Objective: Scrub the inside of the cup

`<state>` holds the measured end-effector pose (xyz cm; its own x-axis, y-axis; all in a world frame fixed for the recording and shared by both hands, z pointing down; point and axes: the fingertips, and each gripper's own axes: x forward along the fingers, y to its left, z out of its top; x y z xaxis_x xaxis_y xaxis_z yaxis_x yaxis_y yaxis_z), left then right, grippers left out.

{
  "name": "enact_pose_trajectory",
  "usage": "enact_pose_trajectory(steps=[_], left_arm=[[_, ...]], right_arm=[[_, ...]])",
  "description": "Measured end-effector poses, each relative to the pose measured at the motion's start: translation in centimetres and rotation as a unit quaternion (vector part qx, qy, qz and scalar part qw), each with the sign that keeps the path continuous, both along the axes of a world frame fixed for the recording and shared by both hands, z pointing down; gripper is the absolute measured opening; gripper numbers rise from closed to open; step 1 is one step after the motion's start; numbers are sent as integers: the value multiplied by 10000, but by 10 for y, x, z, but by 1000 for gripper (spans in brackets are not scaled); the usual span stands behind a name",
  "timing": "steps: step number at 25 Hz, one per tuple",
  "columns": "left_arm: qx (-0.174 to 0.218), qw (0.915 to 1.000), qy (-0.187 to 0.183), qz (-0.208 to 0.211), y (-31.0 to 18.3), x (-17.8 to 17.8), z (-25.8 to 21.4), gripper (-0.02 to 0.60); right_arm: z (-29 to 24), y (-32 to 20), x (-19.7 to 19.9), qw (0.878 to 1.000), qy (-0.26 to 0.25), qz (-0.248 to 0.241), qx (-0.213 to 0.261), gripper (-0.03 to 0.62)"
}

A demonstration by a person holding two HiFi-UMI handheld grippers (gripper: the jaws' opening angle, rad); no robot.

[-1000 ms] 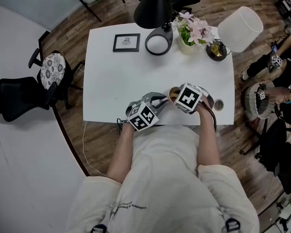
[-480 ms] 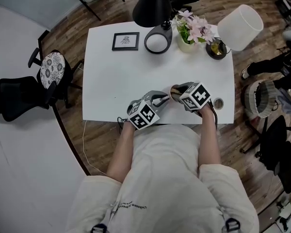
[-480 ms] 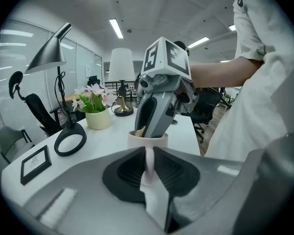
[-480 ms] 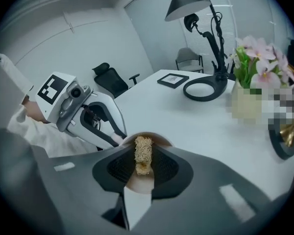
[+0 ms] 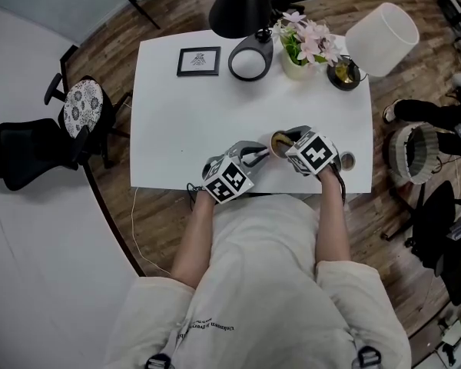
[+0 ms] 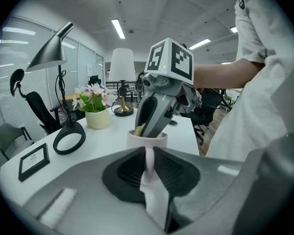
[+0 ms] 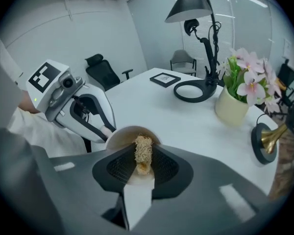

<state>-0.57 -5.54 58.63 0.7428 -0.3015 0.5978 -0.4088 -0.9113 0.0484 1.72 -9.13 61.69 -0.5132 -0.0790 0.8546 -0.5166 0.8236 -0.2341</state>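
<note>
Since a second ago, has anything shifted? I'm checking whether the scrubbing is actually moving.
The right gripper slid slightly toward the person's right, so more of the opening of the cup shows in the head view. Its fingers stay shut on the scrubber inside the cup. The left gripper kept its grip on the cup's handle and hardly moved. The flower pot and picture frame stayed put.

The cup [image 6: 147, 140] is white, the scrubber [image 7: 143, 152] straw-tan, the table [image 5: 177, 129] white, the lamp [image 5: 242, 8] black.
</note>
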Motion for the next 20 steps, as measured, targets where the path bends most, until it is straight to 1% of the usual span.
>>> enact_pose_trajectory(steps=[3, 5, 8, 12, 14, 16, 20], left_arm=[[-18, 10000, -54, -46, 1, -1, 3, 51], [-36, 9999, -109, -39, 2, -1, 6, 51], [-59, 9999, -123, -39, 4, -2, 8, 51], [-44, 9999, -147, -23, 5, -3, 8, 51], [-26, 9998, -180, 0, 6, -3, 9, 52], [-31, 9998, -194, 5, 7, -4, 10, 53], [-53, 9999, -161, -13, 5, -4, 10, 53]], right_arm=[[2, 7, 5, 9974, 599, -391, -63, 107], [3, 12, 6, 9941, 869, -635, -131, 107], [3, 16, 4, 9900, 1077, -882, -219, 107], [3, 27, 7, 9846, 1304, -1026, -544, 107], [2, 27, 7, 9843, 1270, -1081, -572, 107], [1, 29, 5, 9855, 1126, -1091, -644, 107], [-9, 30, -5, 9909, 532, -957, -777, 106]])
